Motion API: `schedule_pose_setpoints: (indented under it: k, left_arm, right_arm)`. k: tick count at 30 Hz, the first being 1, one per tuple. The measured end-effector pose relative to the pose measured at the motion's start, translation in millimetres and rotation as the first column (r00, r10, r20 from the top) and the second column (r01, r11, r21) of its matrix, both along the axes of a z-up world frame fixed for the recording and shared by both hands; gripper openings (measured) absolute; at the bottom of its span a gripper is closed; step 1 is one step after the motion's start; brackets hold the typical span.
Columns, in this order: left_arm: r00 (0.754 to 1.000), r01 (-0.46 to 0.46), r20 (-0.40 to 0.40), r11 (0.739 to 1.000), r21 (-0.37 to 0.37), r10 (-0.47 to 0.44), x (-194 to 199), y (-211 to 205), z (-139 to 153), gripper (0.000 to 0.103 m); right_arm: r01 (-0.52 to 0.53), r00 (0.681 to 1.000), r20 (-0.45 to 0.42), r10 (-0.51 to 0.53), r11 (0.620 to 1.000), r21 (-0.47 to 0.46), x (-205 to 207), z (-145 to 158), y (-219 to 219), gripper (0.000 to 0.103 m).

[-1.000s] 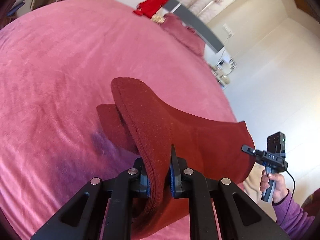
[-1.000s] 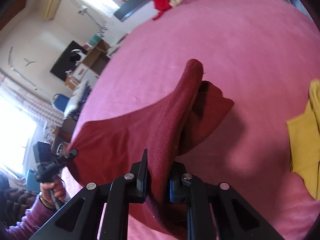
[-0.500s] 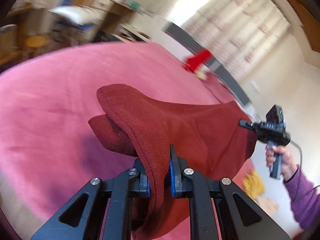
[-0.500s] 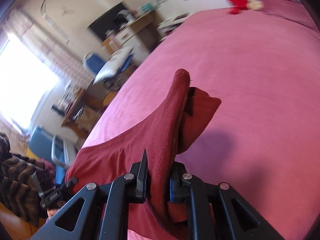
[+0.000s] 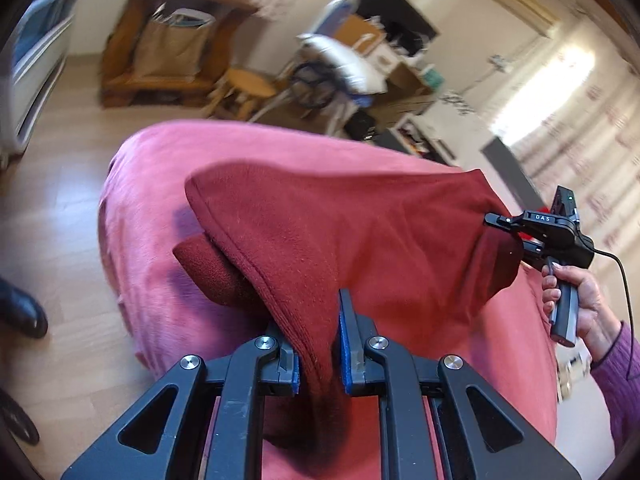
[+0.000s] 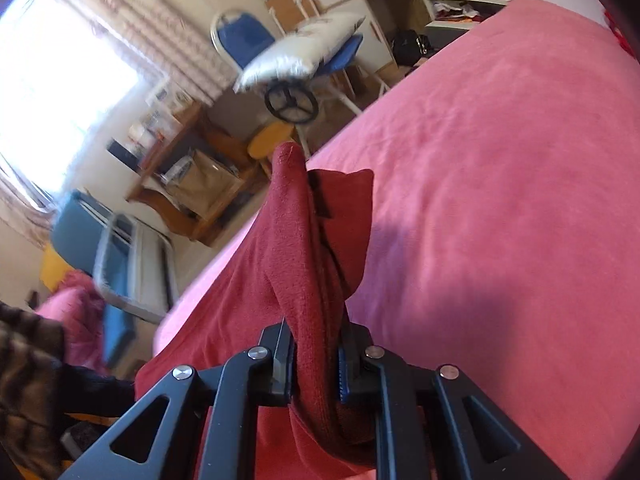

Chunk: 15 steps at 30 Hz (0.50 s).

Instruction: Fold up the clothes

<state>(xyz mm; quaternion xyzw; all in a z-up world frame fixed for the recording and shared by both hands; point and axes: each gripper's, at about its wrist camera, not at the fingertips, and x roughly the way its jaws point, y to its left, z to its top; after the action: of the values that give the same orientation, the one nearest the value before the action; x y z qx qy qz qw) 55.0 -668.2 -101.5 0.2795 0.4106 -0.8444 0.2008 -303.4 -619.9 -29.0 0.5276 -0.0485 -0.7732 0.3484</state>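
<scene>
A dark red fleece garment (image 5: 360,240) is held stretched above the pink bed (image 6: 500,160), gripped by both grippers (image 5: 318,344) (image 6: 314,354); folding is unfinished.

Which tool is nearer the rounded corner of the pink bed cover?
Left, likely. Left tool holds the dark red fleece garment just behind that corner; right tool grips its far end, off to the right.
</scene>
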Motion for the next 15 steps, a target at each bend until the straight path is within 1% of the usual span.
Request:
schedule_pose_setpoints:
  k: [1, 3, 4, 5, 6, 7, 8, 9, 10, 11, 12, 13, 14, 15]
  left_arm:
    - [1.000, -0.007, 0.001, 1.000, 0.011, 0.007, -0.7, 2.4, -4.8, 0.016]
    - [1.000, -0.016, -0.003, 0.999, 0.031, 0.016, 3.6, 6.3, -14.1, 0.022]
    - [1.000, -0.021, -0.008, 0.999, 0.040, 0.021, 8.0, 6.4, -19.0, 0.023]
    - [0.999, -0.028, -0.018, 0.997, 0.066, 0.029, 13.1, 6.0, -23.2, 0.026]
    - [0.999, -0.035, -0.029, 0.995, 0.096, 0.038, 18.4, 5.5, -27.3, 0.029]
    - [0.998, -0.042, -0.040, 0.991, 0.126, 0.047, 23.6, 5.0, -31.3, 0.034]
    - [0.997, -0.048, -0.046, 0.990, 0.130, 0.055, 28.1, 8.8, -31.0, 0.038]
    - [0.997, -0.055, -0.051, 0.991, 0.126, 0.061, 32.4, 14.0, -29.2, 0.039]
    - [0.996, -0.061, -0.056, 0.991, 0.122, 0.068, 36.6, 19.3, -27.4, 0.039]
    - [0.995, -0.067, -0.061, 0.991, 0.117, 0.075, 40.9, 24.5, -25.6, 0.039]
    - [0.994, -0.073, -0.066, 0.991, 0.113, 0.081, 45.1, 29.7, -23.8, 0.039]
    - [0.994, -0.080, -0.072, 0.991, 0.109, 0.088, 49.4, 35.0, -22.0, 0.039]
    - [0.993, -0.086, -0.077, 0.991, 0.104, 0.094, 53.6, 40.2, -20.2, 0.039]
    - [0.992, -0.092, -0.082, 0.991, 0.100, 0.101, 57.9, 45.4, -18.4, 0.039]
  right_arm:
    - [0.000, 1.000, -0.007, 0.000, 1.000, 0.022, -4.0, -9.3, -10.6, 0.015]
    - [0.021, 0.999, -0.029, -0.020, 0.999, 0.050, -9.7, -24.3, -17.8, 0.023]
    - [0.033, 0.999, -0.029, -0.032, 0.998, 0.044, -15.3, -29.6, -16.7, 0.026]
    - [0.048, 0.999, -0.017, -0.048, 0.998, 0.037, -22.4, -34.0, -14.2, 0.028]
    - [0.073, 0.997, 0.005, -0.074, 0.997, 0.020, -32.5, -36.8, -11.3, 0.028]
    - [0.117, 0.993, 0.036, -0.116, 0.993, -0.017, -43.1, -35.9, -2.8, 0.028]
    - [0.168, 0.984, 0.065, -0.164, 0.984, -0.064, -50.1, -32.8, 11.9, 0.028]
    - [0.225, 0.973, 0.079, -0.217, 0.968, -0.107, -56.0, -27.5, 26.4, 0.028]
    - [0.278, 0.960, 0.067, -0.271, 0.950, -0.142, -59.0, -19.3, 41.7, 0.029]
    - [0.301, 0.954, 0.048, -0.297, 0.940, -0.163, -57.4, -11.6, 57.1, 0.032]
    - [0.302, 0.953, 0.025, -0.303, 0.937, -0.175, -53.0, -4.5, 71.3, 0.034]
    - [0.281, 0.959, 0.002, -0.285, 0.944, -0.176, -46.8, 0.7, 81.5, 0.034]
    - [0.219, 0.974, -0.020, -0.224, 0.964, -0.152, -37.7, 1.6, 84.6, 0.034]
    - [0.149, 0.988, -0.036, -0.153, 0.984, -0.102, -26.6, -2.1, 84.5, 0.034]
